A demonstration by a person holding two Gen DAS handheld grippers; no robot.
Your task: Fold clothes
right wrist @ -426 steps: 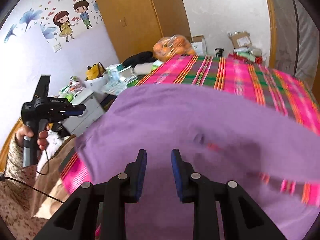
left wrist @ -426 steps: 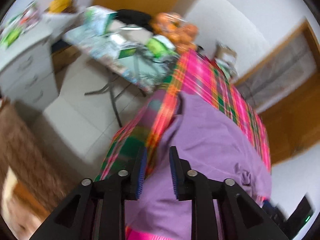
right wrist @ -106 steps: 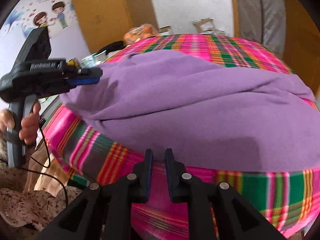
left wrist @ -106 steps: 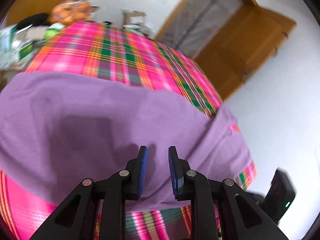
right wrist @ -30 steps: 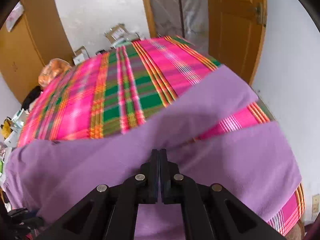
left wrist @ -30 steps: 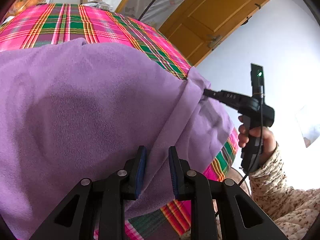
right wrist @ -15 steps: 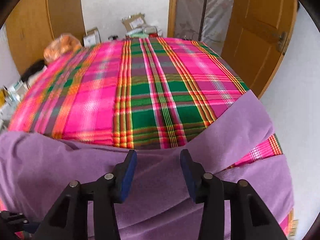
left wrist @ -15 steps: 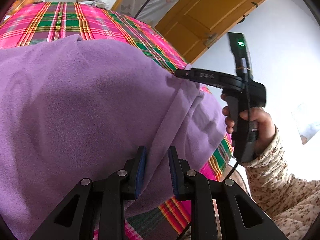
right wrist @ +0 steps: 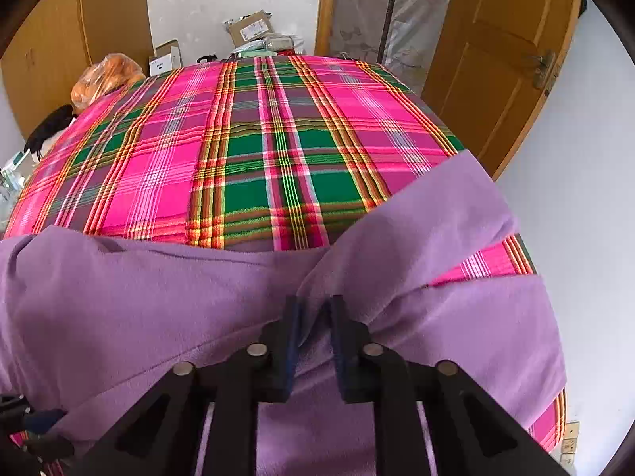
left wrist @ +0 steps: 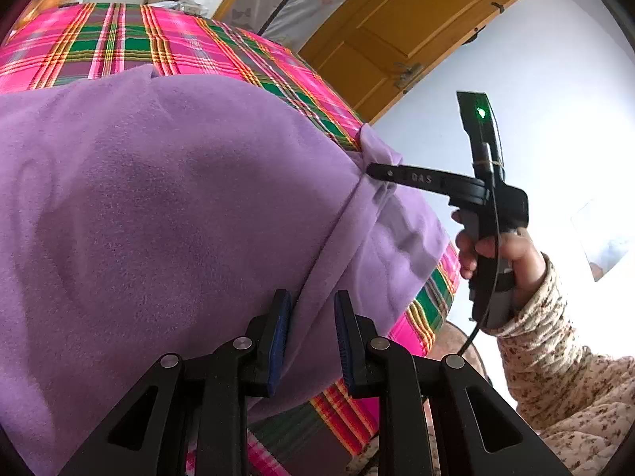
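The soft purple fleece garment (left wrist: 166,214) lies spread over the pink-and-green plaid bed cover (right wrist: 254,150), limp and light, likely to sag and crease. The right gripper (right wrist: 313,329) has its fingers narrowly parted around a bunched fold toward 3 o'clock; the left gripper (left wrist: 311,337) hovers narrowly parted over the hem. Edges and corners look the best holds.

A room in a home, probably a bedroom; a pink and green plaid cover (right wrist: 246,158) spreads over what seems a bed, though its frame is hidden; a wooden door (right wrist: 500,63) stands by it; a wooden wardrobe (right wrist: 91,20) lines the far wall; cardboard boxes (right wrist: 250,27) sit on the floor beyond.
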